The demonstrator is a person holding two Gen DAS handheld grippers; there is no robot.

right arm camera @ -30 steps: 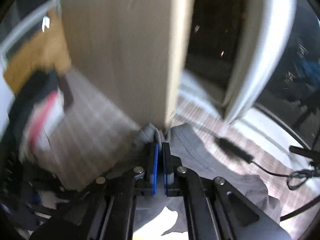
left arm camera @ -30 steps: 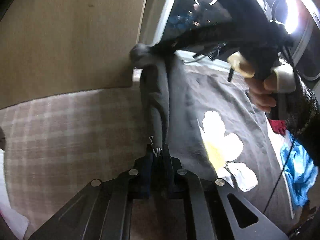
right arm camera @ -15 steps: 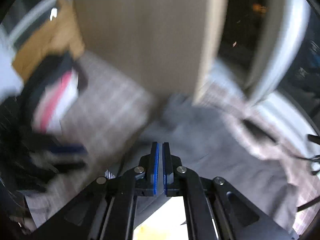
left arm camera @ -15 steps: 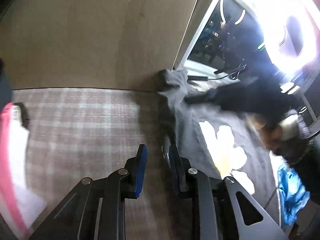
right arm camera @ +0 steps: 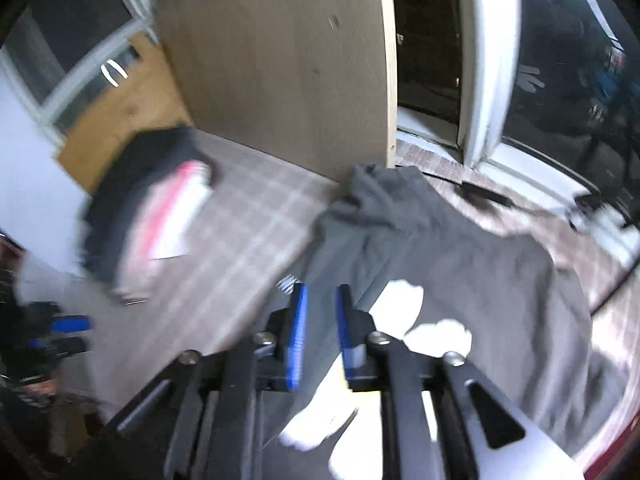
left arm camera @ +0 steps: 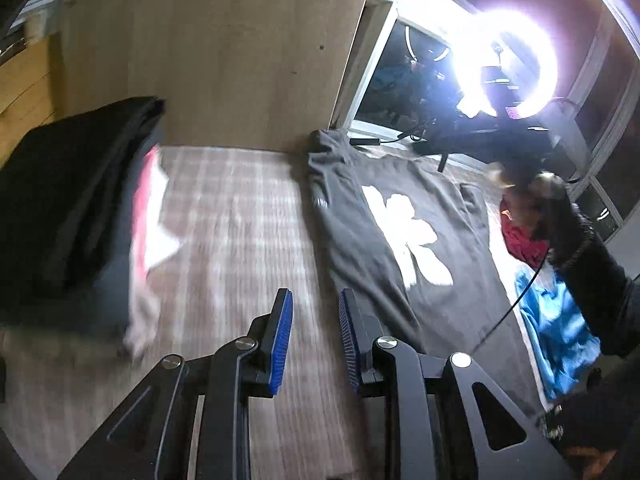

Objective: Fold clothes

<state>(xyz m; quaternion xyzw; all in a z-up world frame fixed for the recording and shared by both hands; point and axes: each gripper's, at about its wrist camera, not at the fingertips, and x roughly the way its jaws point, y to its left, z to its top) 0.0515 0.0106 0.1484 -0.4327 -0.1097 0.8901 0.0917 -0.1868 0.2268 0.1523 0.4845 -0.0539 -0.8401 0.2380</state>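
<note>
- L gripper (left arm camera: pixel 314 300): jaws narrow apart, nothing between the blue pads; it hangs over the plaid cover (left arm camera: pixel 240 216), w/ the shirt's edge just off at 2 o'clock.
- R gripper (right arm camera: pixel 320 296): jaws opening, gap narrow, empty; grey cloth shows behind the gap, pads not pressing it.
- Grey T-shirt (left arm camera: pixel 348 232) lies spread on the plaid cover, white flower print (left arm camera: pixel 408 236) face up; one side folded inward, making a thick long edge at its 9 o'clock side.
- Shirt's bunched top corner sits against the foot of the wood panel (left arm camera: pixel 216 52), at 12 o'clock from the L gripper.
- Stack of folded clothes (left arm camera: pixel 72 208), dark w/ pink-white layers, at 9–10 o'clock in the left-wrist view, well apart from the shirt.
- Blue garment (left arm camera: pixel 560 320) and red cloth (left arm camera: pixel 520 240) lie past the shirt at 3 o'clock, near a dark-sleeved arm (left arm camera: pixel 592 280).
- Ring light (left arm camera: pixel 508 68) glares at 1 o'clock.
</note>
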